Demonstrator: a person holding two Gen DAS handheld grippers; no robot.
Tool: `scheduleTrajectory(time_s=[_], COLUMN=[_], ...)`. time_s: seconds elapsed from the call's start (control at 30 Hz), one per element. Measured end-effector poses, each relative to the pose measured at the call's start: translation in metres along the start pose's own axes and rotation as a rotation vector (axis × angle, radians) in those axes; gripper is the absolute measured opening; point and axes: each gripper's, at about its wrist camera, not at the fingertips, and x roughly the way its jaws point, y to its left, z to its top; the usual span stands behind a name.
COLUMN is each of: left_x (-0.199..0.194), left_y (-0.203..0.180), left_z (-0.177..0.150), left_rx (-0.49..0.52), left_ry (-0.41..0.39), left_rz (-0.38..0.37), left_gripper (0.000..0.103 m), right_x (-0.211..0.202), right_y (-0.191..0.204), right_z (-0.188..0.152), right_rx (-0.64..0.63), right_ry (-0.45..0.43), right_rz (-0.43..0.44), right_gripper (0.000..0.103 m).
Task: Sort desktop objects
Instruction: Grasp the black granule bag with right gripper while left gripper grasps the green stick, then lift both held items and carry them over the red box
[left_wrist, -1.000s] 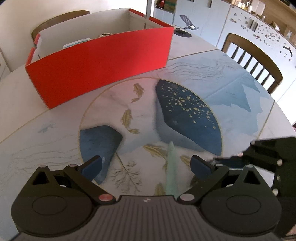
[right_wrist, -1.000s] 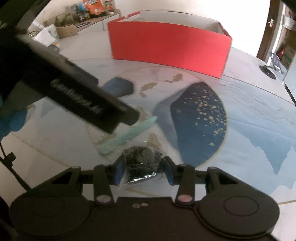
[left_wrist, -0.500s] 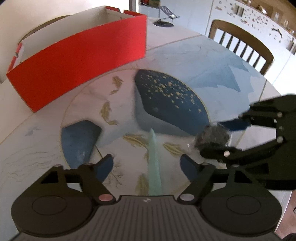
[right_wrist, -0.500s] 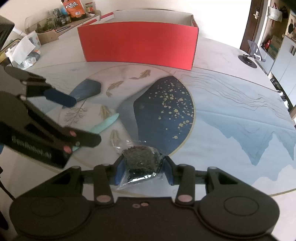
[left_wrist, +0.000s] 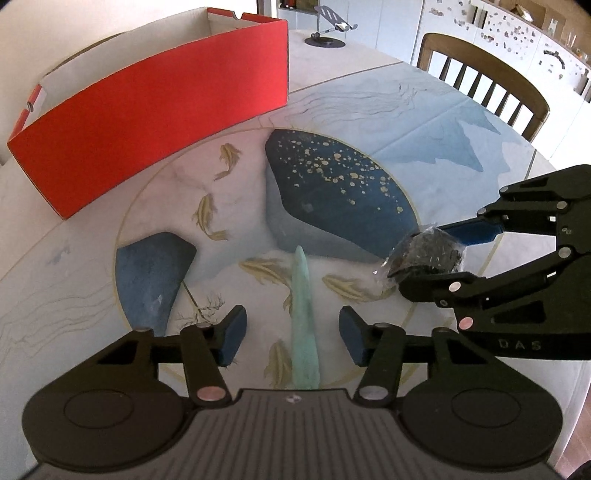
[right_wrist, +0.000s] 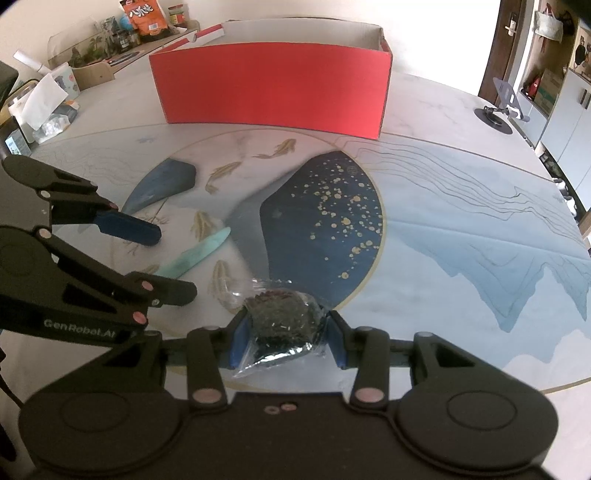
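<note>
Your right gripper pinches the bag, not yet boxed; left gripper, jaws just closing, half-open astride the comb, w/o contact, near side of box.

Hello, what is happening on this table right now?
A person sorts desk items with two handheld grippers. The right gripper grips a clear bag of dark bits. The left gripper straddles a pale green strip on the table; its jaws have been closing, not yet touching. The red box waits behind.
</note>
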Motion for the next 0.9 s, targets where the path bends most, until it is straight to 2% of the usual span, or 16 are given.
scheduleTrajectory(time_s=[0.17,0.23,0.27,0.3,0.57,0.9], left_x=[-0.001,-0.001,-0.001,-0.001,-0.001,-0.017], left_y=[0.005,0.006,0.006,0.005,0.014,0.026], left_z=[0.002,0.002,0.002,0.002,0.002,0.01], left_rx=[-0.022,-0.024,-0.019,-0.013,-0.074,-0.143], left_ry=[-0.008,-0.009,-0.011,-0.012,-0.015,-0.061], left_rz=[0.008,0.008,0.01,0.01,-0.013,-0.01], left_gripper=[0.033,0.023,0.013,0.01,0.01,0.01], right_x=[0.001,0.001,0.001,0.002,0.003,-0.005], right_y=[0.0,0.0,0.0,-0.001,-0.001,0.001], right_z=[0.001,0.001,0.001,0.002,0.004,0.014], right_rx=[0.001,0.0,-0.001,-0.001,0.001,-0.005], right_ry=[0.0,0.0,0.001,0.001,0.004,-0.02], right_rz=[0.0,-0.001,-0.001,-0.002,-0.003,-0.004], right_gripper=[0.043,0.043,0.043,0.044,0.043,0.04])
